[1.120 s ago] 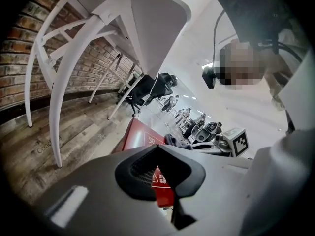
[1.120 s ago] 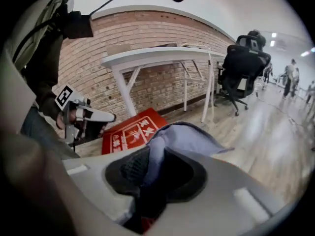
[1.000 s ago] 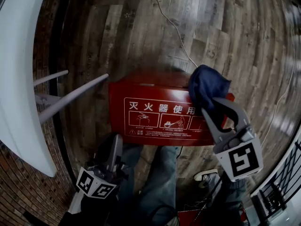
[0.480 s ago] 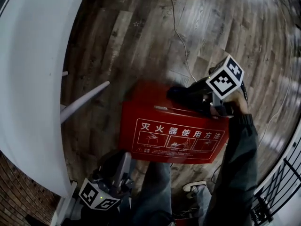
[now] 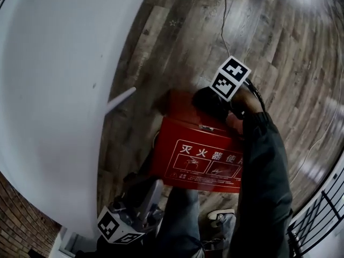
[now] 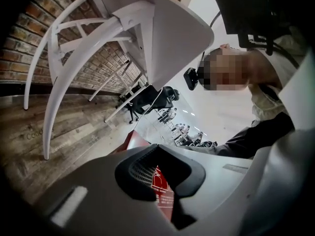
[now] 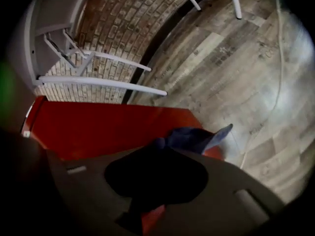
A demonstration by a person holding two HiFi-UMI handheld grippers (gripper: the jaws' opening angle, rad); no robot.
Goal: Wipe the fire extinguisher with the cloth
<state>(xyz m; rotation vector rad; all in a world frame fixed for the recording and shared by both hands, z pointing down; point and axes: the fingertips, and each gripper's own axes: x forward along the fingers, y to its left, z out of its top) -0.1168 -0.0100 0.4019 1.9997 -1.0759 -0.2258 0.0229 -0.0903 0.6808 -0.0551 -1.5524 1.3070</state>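
The red fire extinguisher box (image 5: 196,157) stands on the wooden floor, its white printed label facing up at me. My right gripper (image 5: 215,107) reaches down onto the box's far top edge, shut on the dark blue cloth (image 5: 206,100). In the right gripper view the blue cloth (image 7: 197,136) sticks out past the jaws and lies on the red box top (image 7: 108,127). My left gripper (image 5: 152,186) hangs low at the box's near left corner, jaws together and nothing in them. The red box (image 6: 162,188) shows through a thin slit in the left gripper view.
A white round table (image 5: 54,90) fills the left side, with a slanted leg (image 5: 121,98) close to the box. A thin white cable (image 5: 223,15) runs across the floor behind it. A black railing (image 5: 322,219) is at the lower right. A brick wall (image 7: 118,28) lies beyond the table legs.
My right gripper has swung from above the box's right front over and down onto its far top edge, carrying the cloth. The left gripper has stayed in place.
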